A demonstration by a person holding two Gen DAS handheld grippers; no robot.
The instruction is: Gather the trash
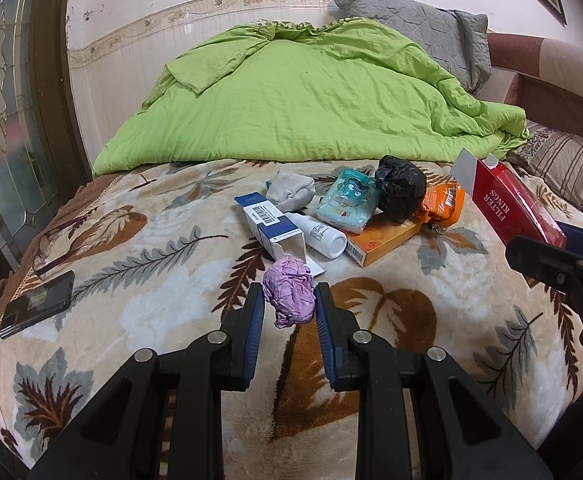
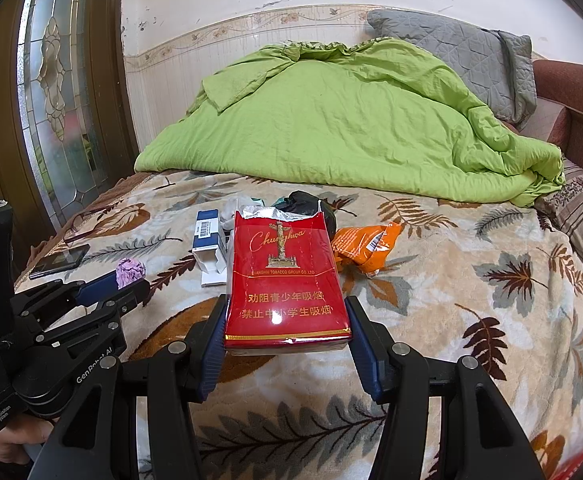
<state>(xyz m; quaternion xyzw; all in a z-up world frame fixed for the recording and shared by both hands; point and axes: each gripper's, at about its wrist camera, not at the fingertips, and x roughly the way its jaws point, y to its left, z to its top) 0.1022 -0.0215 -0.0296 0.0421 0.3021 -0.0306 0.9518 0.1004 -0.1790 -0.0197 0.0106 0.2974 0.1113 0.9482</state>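
In the left wrist view, a crumpled lilac paper ball (image 1: 290, 294) was pinched between the narrow-set blue pads of the left gripper (image 1: 290, 302), above a leaf-patterned fleece blanket (image 1: 139, 280). Just beyond it a heap of litter was seen on the blanket: an opened blue-and-white carton (image 1: 269, 226), a white plastic bottle (image 1: 320, 236), a teal printed pouch (image 1: 347, 202), a flat orange box (image 1: 385, 240), a knotted black plastic bag (image 1: 399, 188) and an orange foil wrapper (image 1: 443, 204). A black phone (image 1: 37, 305) was seen near the left edge.

In the right wrist view, a torn-open red cigarette pack (image 2: 285, 280) was clamped upright between the half-spread pads of the right gripper (image 2: 287, 332), raised over the blanket and in front of the heap. A rumpled green duvet (image 2: 351, 128) was seen behind.
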